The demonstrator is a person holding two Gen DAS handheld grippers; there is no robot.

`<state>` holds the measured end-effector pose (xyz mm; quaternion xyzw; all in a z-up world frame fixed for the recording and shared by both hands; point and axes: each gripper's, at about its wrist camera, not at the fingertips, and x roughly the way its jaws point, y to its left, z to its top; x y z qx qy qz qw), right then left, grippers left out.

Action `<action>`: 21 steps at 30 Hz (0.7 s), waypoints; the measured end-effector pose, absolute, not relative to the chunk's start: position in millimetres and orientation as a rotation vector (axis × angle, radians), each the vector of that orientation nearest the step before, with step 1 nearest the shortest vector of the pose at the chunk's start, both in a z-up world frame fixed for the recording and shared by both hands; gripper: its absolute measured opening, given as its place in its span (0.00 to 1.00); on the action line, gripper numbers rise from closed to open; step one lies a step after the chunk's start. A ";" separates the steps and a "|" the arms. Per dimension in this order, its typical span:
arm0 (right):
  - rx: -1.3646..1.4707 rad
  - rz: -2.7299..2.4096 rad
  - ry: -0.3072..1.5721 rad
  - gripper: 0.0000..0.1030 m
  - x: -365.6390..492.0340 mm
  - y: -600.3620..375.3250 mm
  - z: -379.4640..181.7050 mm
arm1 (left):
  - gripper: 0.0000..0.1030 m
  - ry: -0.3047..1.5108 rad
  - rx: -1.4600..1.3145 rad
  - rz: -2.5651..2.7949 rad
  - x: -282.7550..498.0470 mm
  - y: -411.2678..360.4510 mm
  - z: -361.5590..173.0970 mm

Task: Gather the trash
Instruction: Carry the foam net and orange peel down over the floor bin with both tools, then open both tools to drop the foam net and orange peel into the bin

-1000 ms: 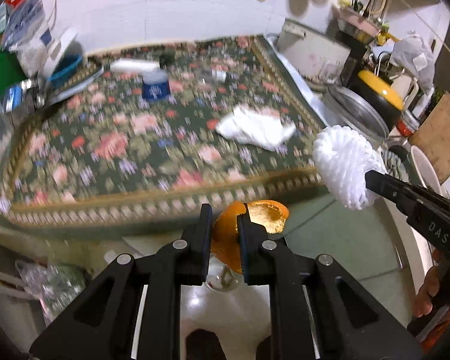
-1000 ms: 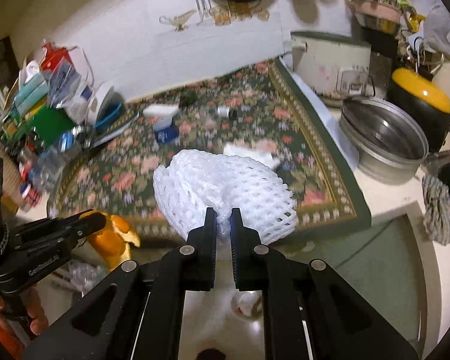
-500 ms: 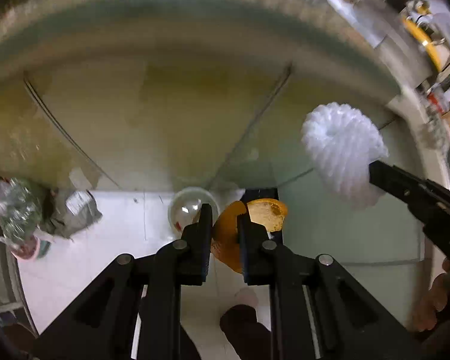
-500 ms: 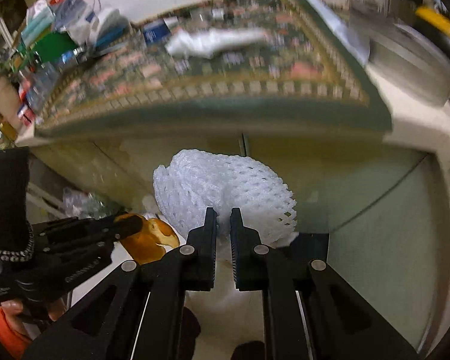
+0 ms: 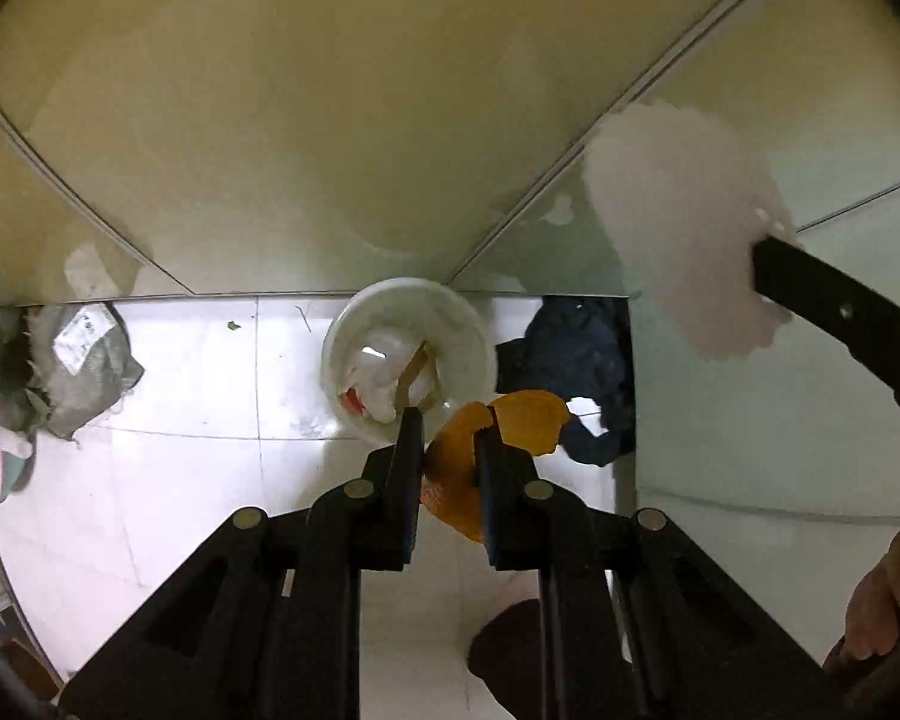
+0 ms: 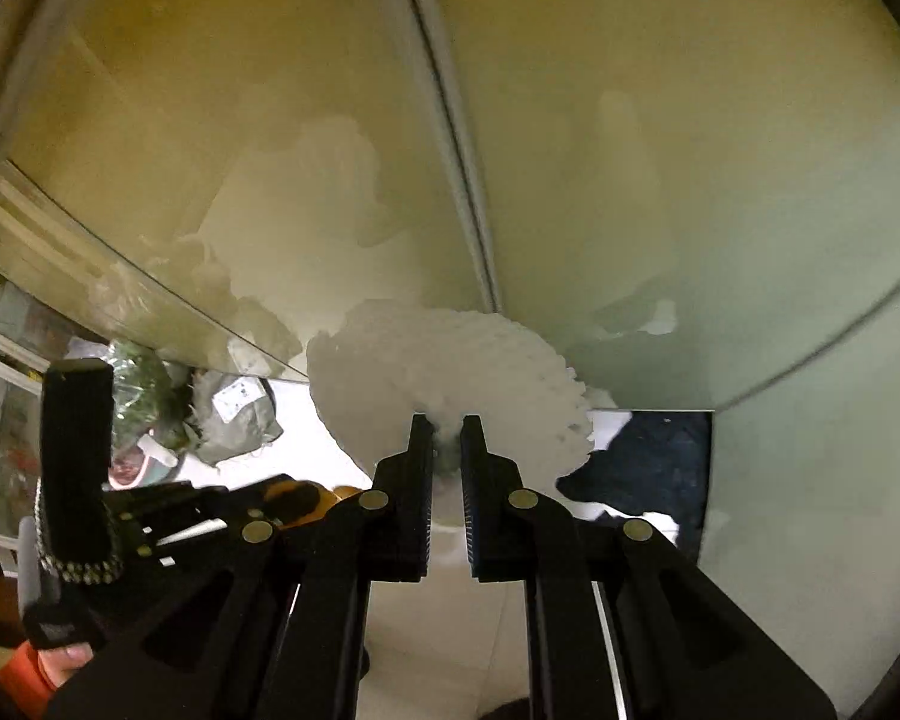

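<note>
1. While the left gripper (image 5: 448,438) is clamping an orange peel (image 5: 498,444), a white bin (image 5: 411,357) is sitting on the floor just beyond it.
2. The right gripper (image 6: 447,426) is pinching a white foam net (image 6: 450,372), to the right of the peel.

Orange peel (image 5: 513,426) and white foam net (image 6: 450,372), each pinched aloft above white bin (image 5: 411,354).

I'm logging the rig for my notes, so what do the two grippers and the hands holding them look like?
Both grippers, left and right, are matte black, with flat parallel fingers on angular, triangulated linkages pinned by round silver rivets. In the right wrist view the left one shows white markings and a studded band around its upright black handle. An orange sleeve shows at that hand.
</note>
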<state>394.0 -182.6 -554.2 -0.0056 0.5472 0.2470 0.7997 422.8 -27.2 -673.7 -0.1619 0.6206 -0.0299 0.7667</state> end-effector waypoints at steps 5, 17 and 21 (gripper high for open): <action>-0.039 0.568 1.161 0.10 396.4 -162.0 -599.0 | 0.19 1.322 -0.362 -0.077 430.7 -23.1 -713.3; -0.057 0.527 1.232 0.38 402.6 -169.5 -614.3 | 0.35 1.331 -0.362 -0.032 432.3 -13.9 -717.3; -0.046 0.514 1.250 0.38 401.3 -176.9 -596.7 | 0.35 1.319 -0.350 -0.035 428.6 -16.5 -676.4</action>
